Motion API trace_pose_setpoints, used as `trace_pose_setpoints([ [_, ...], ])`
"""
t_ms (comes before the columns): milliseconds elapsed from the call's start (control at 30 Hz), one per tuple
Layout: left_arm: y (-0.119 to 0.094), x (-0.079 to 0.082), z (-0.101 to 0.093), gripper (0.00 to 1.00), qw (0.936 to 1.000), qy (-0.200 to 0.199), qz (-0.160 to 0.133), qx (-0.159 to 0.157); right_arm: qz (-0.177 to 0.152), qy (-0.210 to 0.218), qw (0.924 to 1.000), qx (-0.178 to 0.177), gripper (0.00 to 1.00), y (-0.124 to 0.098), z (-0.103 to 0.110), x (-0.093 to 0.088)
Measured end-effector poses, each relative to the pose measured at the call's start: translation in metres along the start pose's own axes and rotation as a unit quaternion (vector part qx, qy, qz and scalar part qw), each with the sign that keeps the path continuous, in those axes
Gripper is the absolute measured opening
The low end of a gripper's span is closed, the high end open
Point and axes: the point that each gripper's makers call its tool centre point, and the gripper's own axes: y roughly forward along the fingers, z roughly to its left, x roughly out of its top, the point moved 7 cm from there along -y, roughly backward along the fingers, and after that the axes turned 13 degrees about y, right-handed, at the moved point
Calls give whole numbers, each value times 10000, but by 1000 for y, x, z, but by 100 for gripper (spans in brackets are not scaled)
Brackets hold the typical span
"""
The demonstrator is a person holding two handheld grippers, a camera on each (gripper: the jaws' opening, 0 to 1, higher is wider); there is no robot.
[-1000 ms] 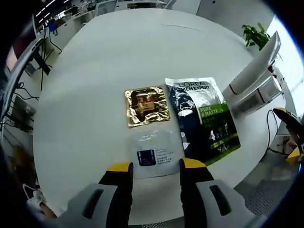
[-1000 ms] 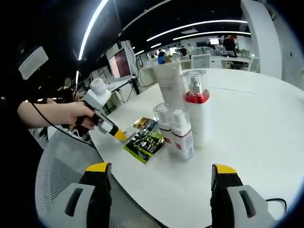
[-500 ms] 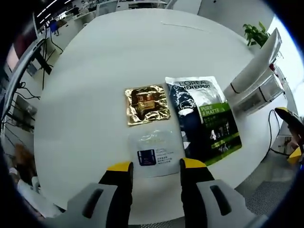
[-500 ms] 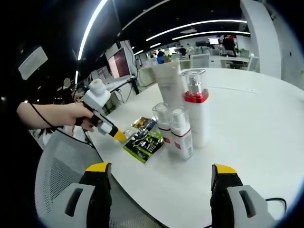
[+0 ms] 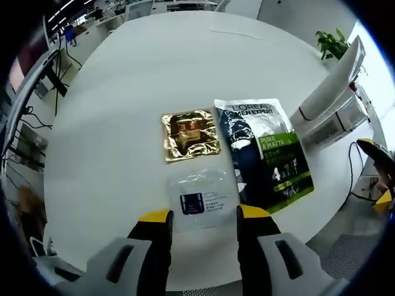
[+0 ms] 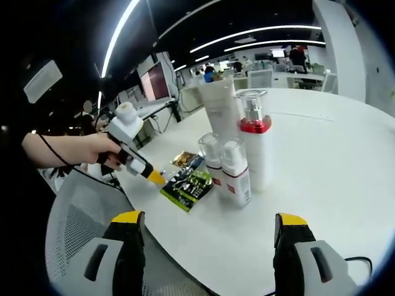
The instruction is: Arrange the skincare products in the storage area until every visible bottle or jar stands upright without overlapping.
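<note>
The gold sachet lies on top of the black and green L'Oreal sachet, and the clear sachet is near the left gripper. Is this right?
Not quite. In the left gripper view the gold sachet lies beside the L'Oreal sachet, flat on the table, not on it. The clear sachet is indeed near the left gripper.

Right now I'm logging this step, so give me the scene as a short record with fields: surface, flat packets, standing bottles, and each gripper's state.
surface: round white table
flat packets: gold packet, black and green packet, clear packet, all lying flat
standing bottles: red-collared pump bottle, two small bottles, tall white tube, upright and close together
left gripper: open, fingers either side of the clear packet's near edge
right gripper: open, holding nothing
</note>
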Motion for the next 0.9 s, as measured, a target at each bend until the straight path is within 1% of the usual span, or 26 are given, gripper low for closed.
trace_pose_setpoints([
  [67,0,0,1,43,10000,15,-10,-9,-6,-9,10000,-2,90,0,0,0],
  [133,0,2,1,44,9999,63,-87,-38,-8,-15,10000,5,90,0,-1,0],
  [200,-2,3,1,46,9998,142,-103,-45,-4,-32,10000,11,90,0,0,1],
  [300,-2,3,3,48,9998,160,-148,-41,16,-61,10000,16,90,0,1,-1],
  [433,-12,4,3,52,9992,178,-343,-56,28,-158,9999,26,90,1,4,-1],
  [500,-19,12,2,56,9964,376,-762,-73,38,-193,9998,53,91,1,4,0],
  [533,-20,15,2,59,9946,488,-909,-84,37,-211,9997,70,91,1,5,1],
  [600,-28,20,4,70,9898,693,-1242,12,-9,-265,9996,111,91,1,8,2],
  [633,-34,24,6,76,9861,810,-1449,94,-56,-284,9995,149,91,2,8,3],
  [667,-36,26,8,83,9833,893,-1584,118,-76,-281,9994,173,92,2,8,4],
  [700,-42,27,9,87,9801,914,-1759,119,-89,-277,9994,190,92,1,9,4],
  [767,-55,32,10,89,9751,946,-2003,75,-112,-316,9993,171,92,1,9,4],
  [833,-64,25,12,90,9706,950,-2210,24,-151,-346,9992,99,93,0,8,5],
  [900,-69,23,15,94,9678,969,-2323,-14,-199,-332,9992,56,94,0,7,6],
])
